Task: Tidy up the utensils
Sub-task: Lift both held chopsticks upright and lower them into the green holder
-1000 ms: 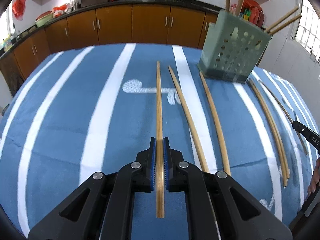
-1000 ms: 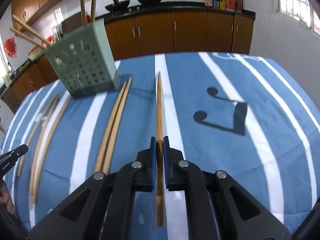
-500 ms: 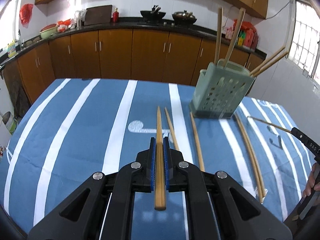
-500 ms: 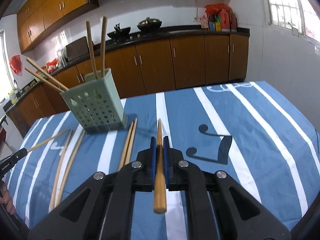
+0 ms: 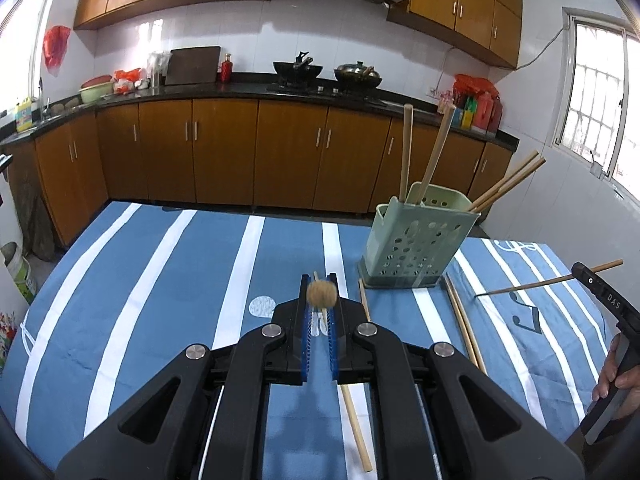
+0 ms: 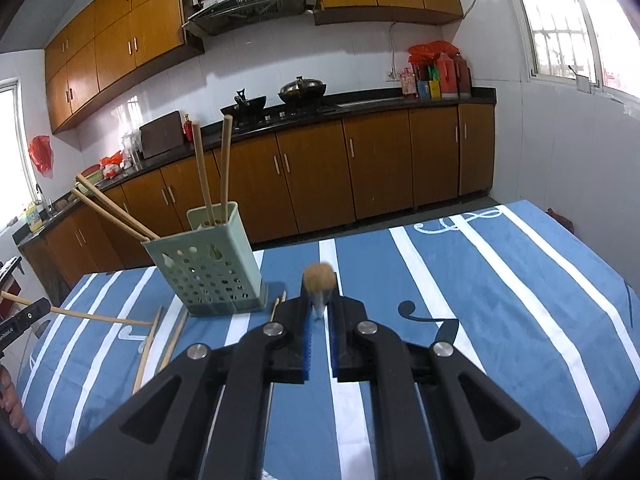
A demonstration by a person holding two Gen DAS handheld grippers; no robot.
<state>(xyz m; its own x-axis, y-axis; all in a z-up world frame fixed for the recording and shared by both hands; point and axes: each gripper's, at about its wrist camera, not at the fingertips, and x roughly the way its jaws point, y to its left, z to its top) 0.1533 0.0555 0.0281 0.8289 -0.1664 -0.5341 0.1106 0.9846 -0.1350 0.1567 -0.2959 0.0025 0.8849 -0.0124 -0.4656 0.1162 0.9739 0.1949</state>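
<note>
Left wrist view: the left gripper (image 5: 319, 312) is clamped on a chopstick (image 5: 321, 295) seen end-on, raised above the cloth (image 5: 160, 280). The holder (image 5: 416, 244) stands ahead to the right.

Right wrist view: the right gripper (image 6: 319, 312) grips another stick (image 6: 319, 278) end-on, with the holder (image 6: 208, 268) to the left.

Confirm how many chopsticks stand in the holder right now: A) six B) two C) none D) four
D: the holder has two upright chopsticks at the back and two leaning chopsticks pointing out to one side.
</note>
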